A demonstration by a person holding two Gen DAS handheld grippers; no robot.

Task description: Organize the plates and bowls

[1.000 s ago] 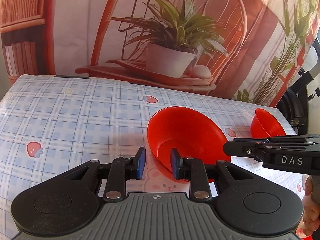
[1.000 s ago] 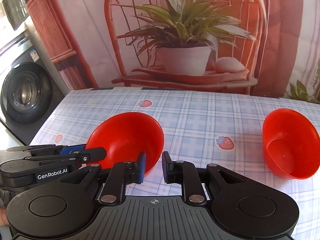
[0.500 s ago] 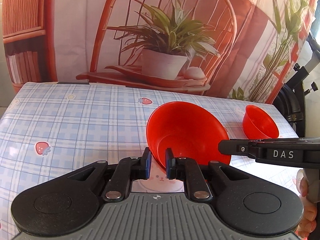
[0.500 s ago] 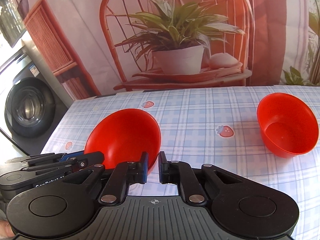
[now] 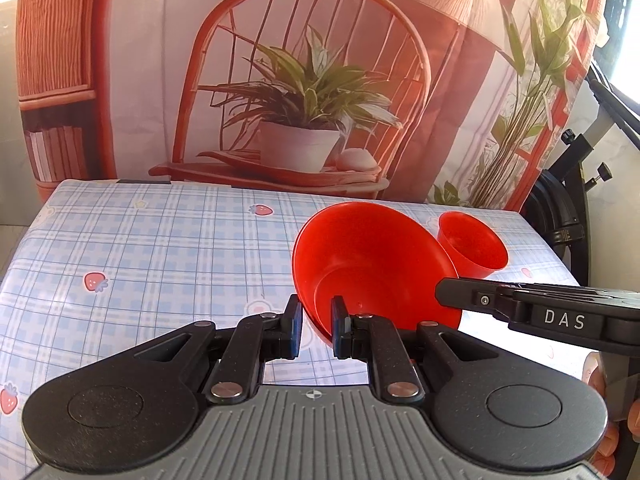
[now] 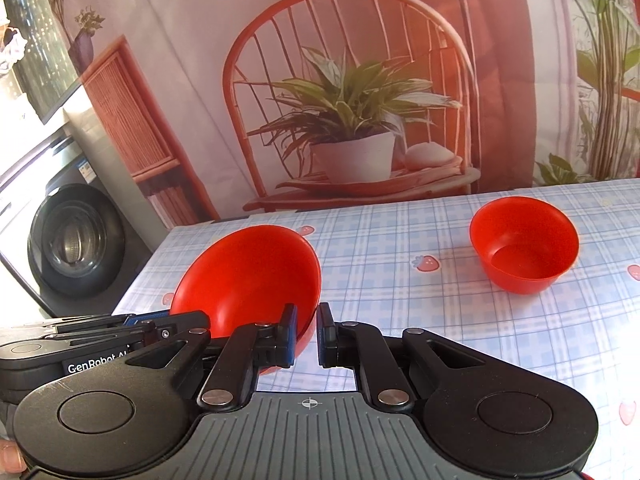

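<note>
A wide red bowl (image 5: 372, 264) is tilted and lifted off the table, its near rim pinched between the fingers of my left gripper (image 5: 316, 328). It also shows in the right wrist view (image 6: 248, 280), left of centre. My right gripper (image 6: 307, 334) is nearly closed, its jaws a narrow gap apart beside the bowl's right rim; whether it grips the rim is unclear. A smaller, deeper red bowl (image 6: 524, 244) stands upright on the table to the right, also seen behind the big bowl in the left wrist view (image 5: 472, 246).
The table (image 5: 160, 248) wears a blue plaid cloth with strawberry prints. A printed backdrop of a chair and plant hangs behind it. A washing machine (image 6: 68, 240) stands off the left edge. A black stand (image 5: 568, 216) is at the right edge.
My left gripper closed on the wide bowl's rim and raised it, tilting it. My right gripper narrowed and both views pulled back and up from the table.
</note>
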